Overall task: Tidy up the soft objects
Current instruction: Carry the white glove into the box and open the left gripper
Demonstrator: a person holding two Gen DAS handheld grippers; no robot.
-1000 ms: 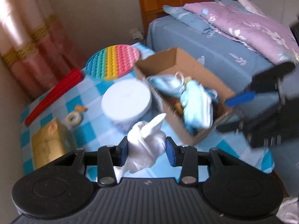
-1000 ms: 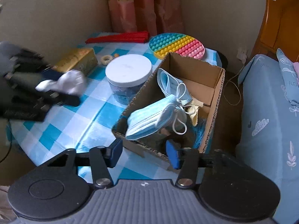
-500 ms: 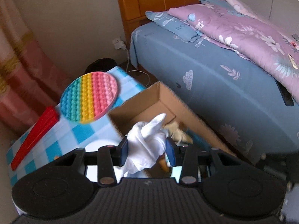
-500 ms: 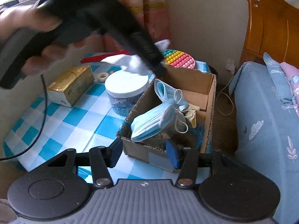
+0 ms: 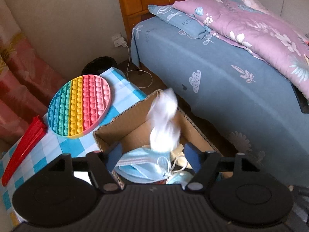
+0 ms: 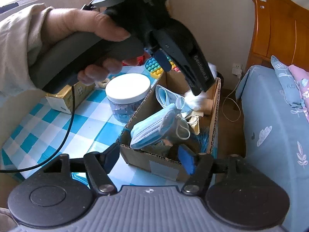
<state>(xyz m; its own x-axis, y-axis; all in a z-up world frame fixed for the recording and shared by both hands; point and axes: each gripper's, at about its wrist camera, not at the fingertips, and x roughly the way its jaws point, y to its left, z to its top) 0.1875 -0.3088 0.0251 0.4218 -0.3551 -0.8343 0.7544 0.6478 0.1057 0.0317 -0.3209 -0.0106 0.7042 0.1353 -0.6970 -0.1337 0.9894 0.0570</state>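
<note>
A: Left gripper [image 5: 152, 154] — jaws have just been opening and stand wide, pads clear of the white cloth [image 5: 164, 123], which shows blurred, ahead of the fingers, above the cardboard box [image 5: 119, 127].

B: Right gripper [image 6: 148, 156]?

A: Also just opened, wide, nothing between the pads; the box's near wall sits just beyond them.

B: Box contents?

A: Blue face masks [image 6: 154, 129] heaped at the near end, cream fabric behind (partly hidden). In the right view the cloth [image 6: 195, 100] is at the far end, just under the left gripper's [image 6: 185, 77] tip.

B: Beyond the box?

A: Checked tablecloth [image 6: 48, 127], white-lidded jar [image 6: 127, 94] beside the box, rainbow pop mat [image 5: 81, 104], red strip [image 5: 23, 147], then the bed [image 5: 231, 77].
</note>
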